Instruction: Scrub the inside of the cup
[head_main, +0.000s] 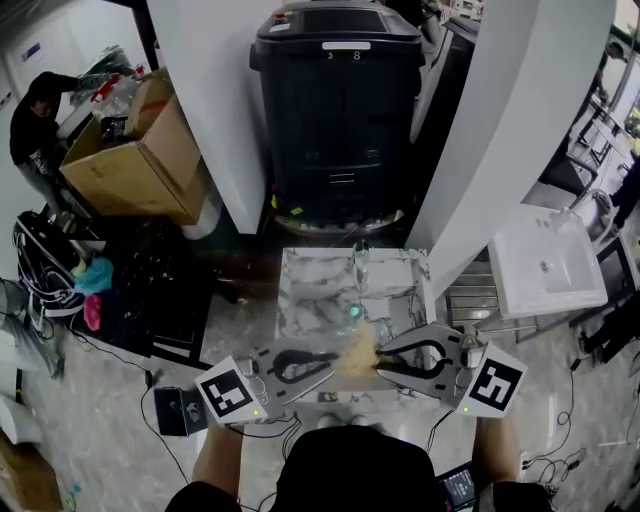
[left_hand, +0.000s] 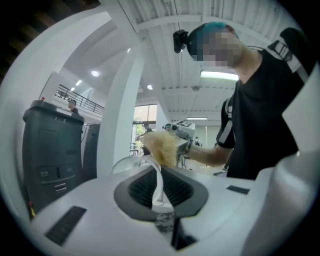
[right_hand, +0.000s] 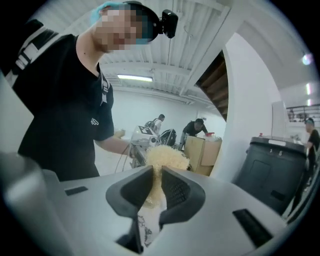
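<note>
My two grippers meet tip to tip above the marble-patterned table. The left gripper is shut on the thin wall of a clear plastic cup, which lies roughly level with its mouth toward the right gripper. The right gripper is shut on a pale yellow fibrous scrubber. In the left gripper view the scrubber sits at the cup's mouth, just beyond my left gripper. In the right gripper view the scrubber bulges out past my right gripper. The cup's far side is hard to make out.
A small teal object lies on the table. Behind it stands a black bin between white pillars. A cardboard box and cables are at the left, a white sink at the right. A person bends at the far left.
</note>
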